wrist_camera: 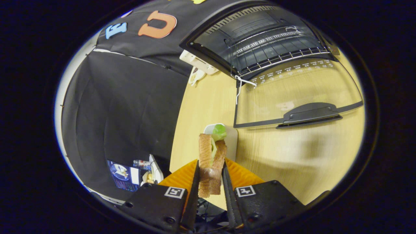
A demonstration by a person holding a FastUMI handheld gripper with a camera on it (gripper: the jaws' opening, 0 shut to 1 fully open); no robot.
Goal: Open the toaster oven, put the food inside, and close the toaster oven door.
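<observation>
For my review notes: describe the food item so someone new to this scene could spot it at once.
Start at the toaster oven on the wooden table, its glass door folded down open. Nearer than the door, the gripper is shut on a sandwich. It is two brown bread slices with green lettuce between, standing on end.

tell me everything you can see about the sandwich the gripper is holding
The sandwich is two slices of browned, toasted-looking bread standing on edge, with pale green lettuce between them and a leaf sticking out at the far end. It is clamped between the fingers of the gripper, one finger pressing each slice, and juts forward beyond their tips. It is held above the wooden table, over a white plate, short of the open toaster oven door.
</observation>
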